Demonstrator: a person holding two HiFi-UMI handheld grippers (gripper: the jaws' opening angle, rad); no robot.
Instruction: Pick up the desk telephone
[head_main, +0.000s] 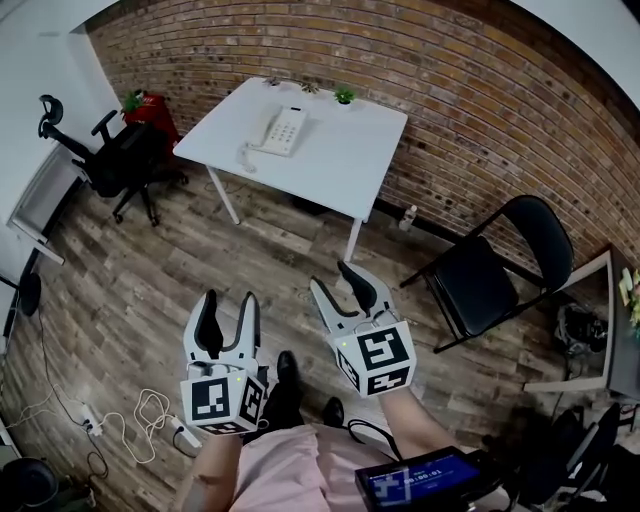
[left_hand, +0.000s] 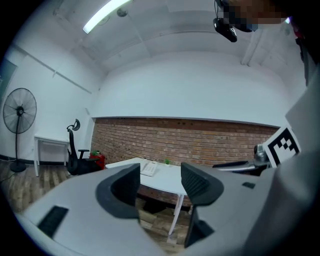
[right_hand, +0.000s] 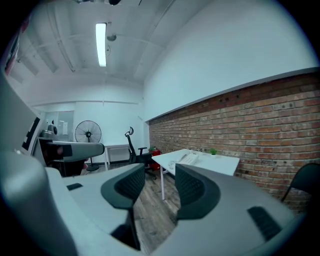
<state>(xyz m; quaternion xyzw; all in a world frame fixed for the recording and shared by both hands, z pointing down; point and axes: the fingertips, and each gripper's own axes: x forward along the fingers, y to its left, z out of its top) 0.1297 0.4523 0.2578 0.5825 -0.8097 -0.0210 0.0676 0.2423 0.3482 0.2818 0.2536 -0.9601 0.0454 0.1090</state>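
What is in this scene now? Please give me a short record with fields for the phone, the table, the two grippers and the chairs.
phone: white, lying on the table, untouched
table: white, against the brick wall
left gripper: open, empty, over the floor, far from the table
right gripper: open, empty, also far from the table
office chair: black, at the table's left in the head view
folding chair: black, at the table's right in the head view
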